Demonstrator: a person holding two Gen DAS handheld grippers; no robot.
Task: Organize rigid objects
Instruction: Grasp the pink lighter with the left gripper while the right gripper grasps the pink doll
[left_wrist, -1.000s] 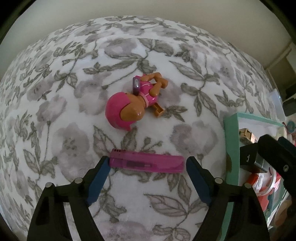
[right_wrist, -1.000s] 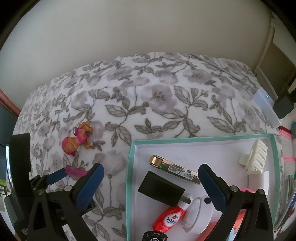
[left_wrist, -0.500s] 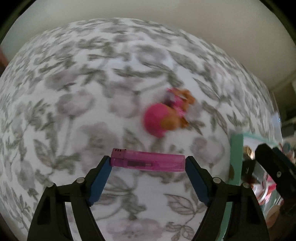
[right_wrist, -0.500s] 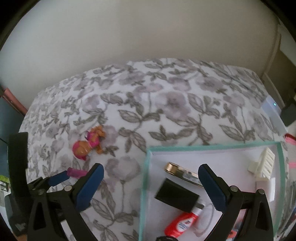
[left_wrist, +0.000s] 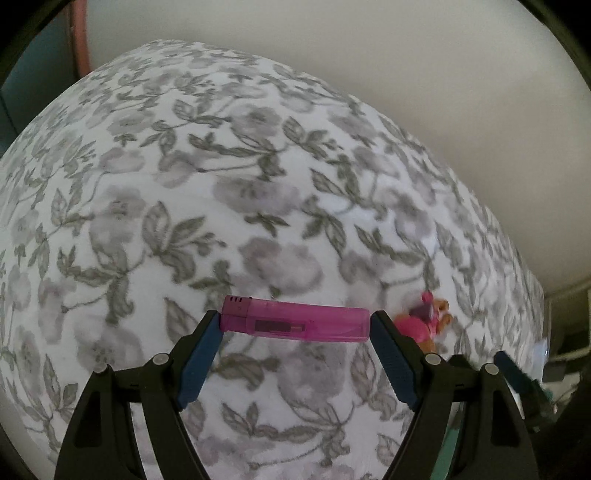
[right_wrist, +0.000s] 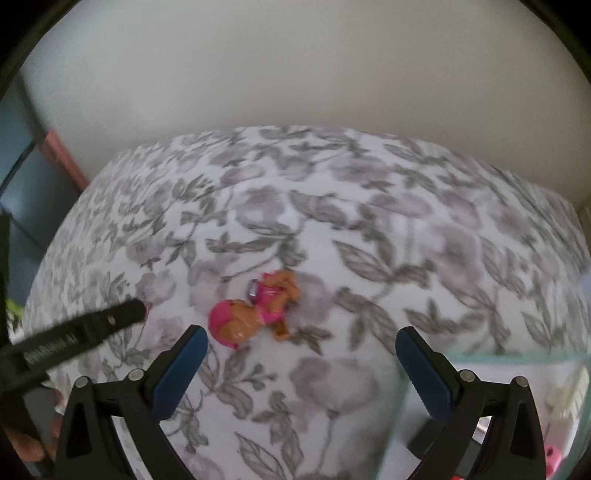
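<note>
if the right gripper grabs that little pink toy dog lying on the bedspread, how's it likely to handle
The toy dog looks like hard moulded plastic, so probably stiff and light. Its round pink head is bulky against the small body, so it may pivot or slip between the pads. It lies on its side on the soft bedspread, so a push would likely roll it.

no text can be read with certainty. pink lighter (left_wrist: 295, 325) carries a dark rectangular label on its side, print too small to resolve. right wrist view: black arm of the left gripper (right_wrist: 79, 334) bears a line of pale lettering, blurred, illegible. no numbers, brands or signs legible elsewhere.
</note>
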